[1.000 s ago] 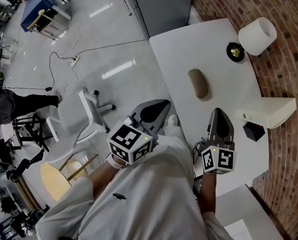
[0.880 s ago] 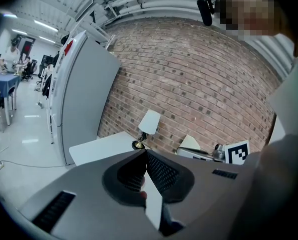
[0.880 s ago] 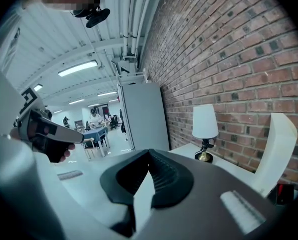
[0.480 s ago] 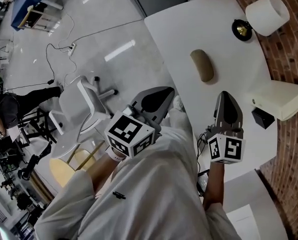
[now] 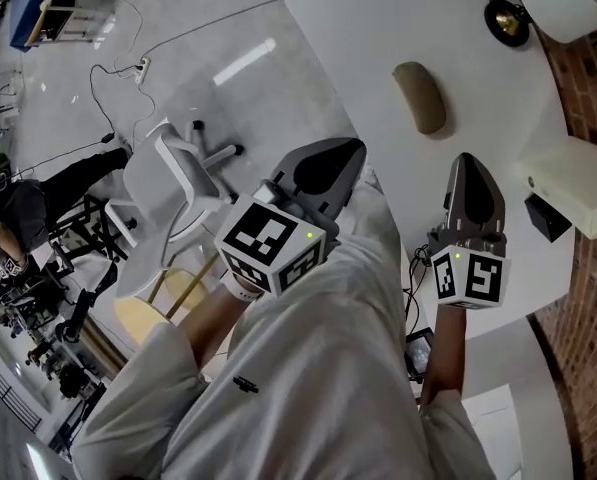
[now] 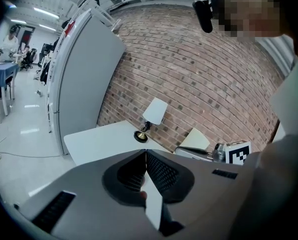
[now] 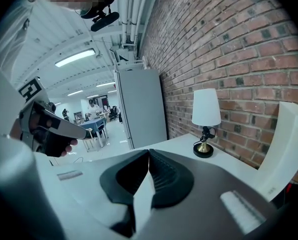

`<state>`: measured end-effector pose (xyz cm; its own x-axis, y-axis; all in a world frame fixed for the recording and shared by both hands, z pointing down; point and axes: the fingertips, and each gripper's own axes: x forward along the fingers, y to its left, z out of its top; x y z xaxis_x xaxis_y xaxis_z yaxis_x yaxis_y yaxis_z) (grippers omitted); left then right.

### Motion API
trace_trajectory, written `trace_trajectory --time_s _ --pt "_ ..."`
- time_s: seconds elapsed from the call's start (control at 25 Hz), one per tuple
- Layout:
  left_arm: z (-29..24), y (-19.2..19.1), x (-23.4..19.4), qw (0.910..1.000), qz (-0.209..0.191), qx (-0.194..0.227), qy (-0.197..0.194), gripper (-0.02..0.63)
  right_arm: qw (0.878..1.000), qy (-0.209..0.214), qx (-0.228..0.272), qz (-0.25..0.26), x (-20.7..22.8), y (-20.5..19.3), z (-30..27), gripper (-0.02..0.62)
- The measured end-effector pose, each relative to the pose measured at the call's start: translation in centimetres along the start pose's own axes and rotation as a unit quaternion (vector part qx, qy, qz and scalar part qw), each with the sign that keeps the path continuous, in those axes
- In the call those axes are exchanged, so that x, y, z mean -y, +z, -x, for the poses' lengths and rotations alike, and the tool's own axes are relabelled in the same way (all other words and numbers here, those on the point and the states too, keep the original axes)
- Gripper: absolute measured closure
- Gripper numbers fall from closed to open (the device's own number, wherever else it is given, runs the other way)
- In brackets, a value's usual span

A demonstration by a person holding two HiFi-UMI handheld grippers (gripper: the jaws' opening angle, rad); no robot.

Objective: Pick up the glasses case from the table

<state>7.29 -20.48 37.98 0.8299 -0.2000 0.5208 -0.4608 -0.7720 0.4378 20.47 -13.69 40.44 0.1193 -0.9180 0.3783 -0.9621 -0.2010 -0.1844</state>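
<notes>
The glasses case [image 5: 419, 97] is left lying flat near the middle of the white table [image 5: 378, 28], untouched. The left gripper [image 5: 343, 154] and right gripper [image 5: 470, 168] are held back by the body, jaws pressed together on nothing. The reach is judged not yet begun.

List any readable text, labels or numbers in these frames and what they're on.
No readable words or numbers.
Markers on left gripper and right gripper: square patterns, no letters.
Mark on shirt: too small to read.
Print on box: blurred.
</notes>
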Motion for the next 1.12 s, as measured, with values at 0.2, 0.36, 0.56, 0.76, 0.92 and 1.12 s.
trace_trajectory --time_s 0.2,0.36,0.56,0.76,0.92,1.12 --pt "-1.3 -0.7 -0.9 0.9999 0.007 -0.006 0.004 0.598 1.0 0.014 -0.013 0.001 0.0 -1.7 -1.8 0.546" --pt "-2.2 -1.5 -1.6 0.9998 0.015 -0.014 0.005 0.598 0.999 0.039 -0.029 -0.019 -0.3 -3.3 -3.4 0.446" --pt "-3.4 -2.3 -2.1 0.9995 0.017 -0.026 0.002 0.598 0.998 0.044 -0.047 -0.019 0.3 -4.8 -4.8 0.389" --pt "-4.9 -3.2 -3.7 0.9991 0.027 -0.031 0.012 0.598 0.997 0.047 -0.062 -0.017 1.2 -6.5 -6.6 0.361" --pt "-5.5 -3.9 -5.0 0.9986 0.036 -0.033 0.022 0.598 0.996 0.052 -0.074 -0.009 1.3 -8.0 -7.7 0.337" --pt "-6.7 -5.2 -5.4 0.9979 0.04 -0.044 0.025 0.598 0.995 0.061 -0.082 -0.003 1.8 -9.5 -8.7 0.295"
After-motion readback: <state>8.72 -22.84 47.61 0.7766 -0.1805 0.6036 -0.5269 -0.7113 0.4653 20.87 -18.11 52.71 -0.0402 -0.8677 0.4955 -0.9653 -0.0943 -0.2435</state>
